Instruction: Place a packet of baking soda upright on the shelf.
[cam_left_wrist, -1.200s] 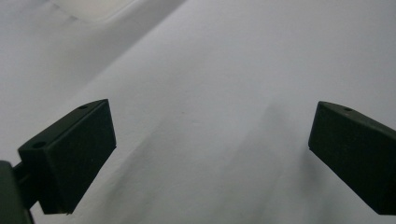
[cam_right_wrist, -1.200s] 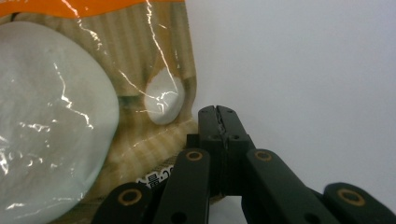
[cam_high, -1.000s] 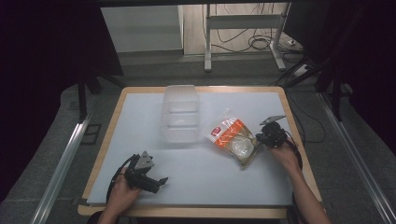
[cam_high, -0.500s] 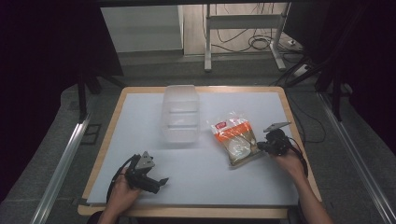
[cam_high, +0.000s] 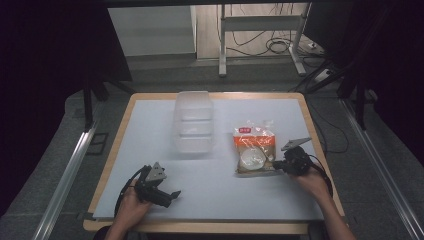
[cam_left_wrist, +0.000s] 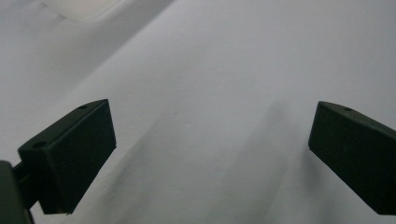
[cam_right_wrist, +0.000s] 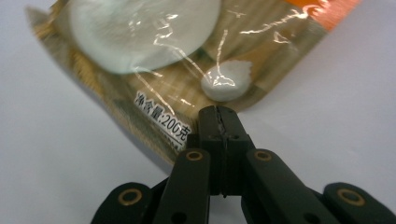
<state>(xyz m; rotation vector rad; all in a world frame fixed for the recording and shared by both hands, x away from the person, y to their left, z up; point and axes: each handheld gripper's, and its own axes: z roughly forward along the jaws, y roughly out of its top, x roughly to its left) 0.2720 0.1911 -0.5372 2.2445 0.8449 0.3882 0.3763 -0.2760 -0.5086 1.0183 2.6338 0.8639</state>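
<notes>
the bag (cam_high: 255, 149) lies flat on the table (cam_high: 215, 195), at about 3 o'clock from the table's middle; it is a clear plastic pouch with a brown, wood-grain print, an orange band with a white label at its far end, and a pale round disc showing through its near half; in the right gripper view the bag (cam_right_wrist: 154, 60) glints with creases, the disc is whitish, a small white lump sits beside it, and white printed characters run along the near edge; the right gripper (cam_high: 278, 164) is at the bag's 4 o'clock corner, and in its own view the right gripper (cam_right_wrist: 218, 122) has its jaws pressed together on the bag's near edge; the left gripper (cam_high: 174, 194) rests near the table's 7 o'clock corner, well apart from the bag, and in its own view the left gripper (cam_left_wrist: 210, 154) has its jaws wide apart with bare table between them; a clear tub (cam_high: 193, 122) stands at 12 o'clock from the table's middle, to the bag's 9 o'clock side; the table has a white top in a light wooden frame; around it lies grey floor, with metal rails at 3 and 9 o'clock, a white stand's legs and loose cables at 12 o'clock, and dark surroundings on both sides.
</notes>
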